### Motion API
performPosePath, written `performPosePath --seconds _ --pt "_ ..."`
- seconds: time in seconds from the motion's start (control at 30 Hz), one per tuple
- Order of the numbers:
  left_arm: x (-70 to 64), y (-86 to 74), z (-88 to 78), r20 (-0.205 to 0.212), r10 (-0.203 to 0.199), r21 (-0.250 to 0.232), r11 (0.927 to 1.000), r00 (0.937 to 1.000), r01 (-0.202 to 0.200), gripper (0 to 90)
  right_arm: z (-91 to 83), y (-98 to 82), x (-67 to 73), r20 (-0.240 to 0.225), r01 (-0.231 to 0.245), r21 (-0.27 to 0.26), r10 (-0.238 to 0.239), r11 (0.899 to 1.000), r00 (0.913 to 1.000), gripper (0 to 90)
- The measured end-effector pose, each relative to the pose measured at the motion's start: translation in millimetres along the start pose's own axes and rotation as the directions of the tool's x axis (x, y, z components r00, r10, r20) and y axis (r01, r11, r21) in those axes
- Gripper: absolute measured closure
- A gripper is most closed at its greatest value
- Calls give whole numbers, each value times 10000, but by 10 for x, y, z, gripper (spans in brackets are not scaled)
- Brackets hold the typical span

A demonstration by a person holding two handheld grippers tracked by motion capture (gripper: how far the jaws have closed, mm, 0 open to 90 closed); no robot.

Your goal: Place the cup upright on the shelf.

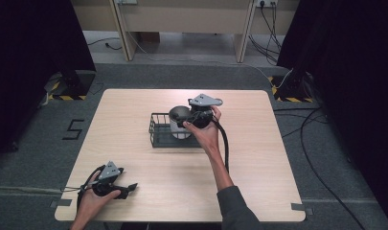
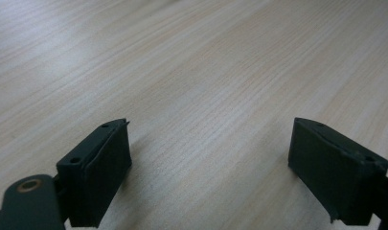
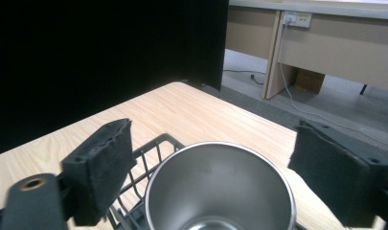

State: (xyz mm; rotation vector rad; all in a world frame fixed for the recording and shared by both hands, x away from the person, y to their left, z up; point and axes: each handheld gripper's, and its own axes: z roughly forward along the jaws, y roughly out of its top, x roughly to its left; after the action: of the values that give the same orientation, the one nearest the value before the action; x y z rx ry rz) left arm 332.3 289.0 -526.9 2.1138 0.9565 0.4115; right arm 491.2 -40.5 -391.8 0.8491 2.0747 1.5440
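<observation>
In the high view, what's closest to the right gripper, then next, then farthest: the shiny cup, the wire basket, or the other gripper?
From the right gripper:
1. Shiny cup, right beside it, standing in the basket.
2. Wire basket, around the cup, mid-table.
3. Left gripper, far off near the table's front left edge.

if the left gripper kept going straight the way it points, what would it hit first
Probably nothing but the wooden table. The left gripper sits low with its jaws apart, and its own view shows bare tabletop ahead. In the high view it points right, along the near edge, well short of the wire basket.
</observation>
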Motion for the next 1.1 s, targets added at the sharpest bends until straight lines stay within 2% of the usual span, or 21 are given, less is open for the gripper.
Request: performPosePath --seconds 0.17,0.2,0.6,1.1 --pt "0 0 0 -1 0 0 10000 10000 0 136 -123 0 3 74 30 -137 -29 9999 10000 154" --pt "-1 -1 -1 -7 0 3 10000 10000 0 137 -199 -4 14 90 49 -135 -47 9999 9999 155" --pt "-3 -5 -6 -21 6 13 10000 10000 -6 137 -548 -113 77 -31 89 79 -89 9999 10000 165" --pt "-6 -9 -9 -41 -3 -2 10000 10000 3 136 -820 -277 159 -239 -37 2 37 10000 9997 171"
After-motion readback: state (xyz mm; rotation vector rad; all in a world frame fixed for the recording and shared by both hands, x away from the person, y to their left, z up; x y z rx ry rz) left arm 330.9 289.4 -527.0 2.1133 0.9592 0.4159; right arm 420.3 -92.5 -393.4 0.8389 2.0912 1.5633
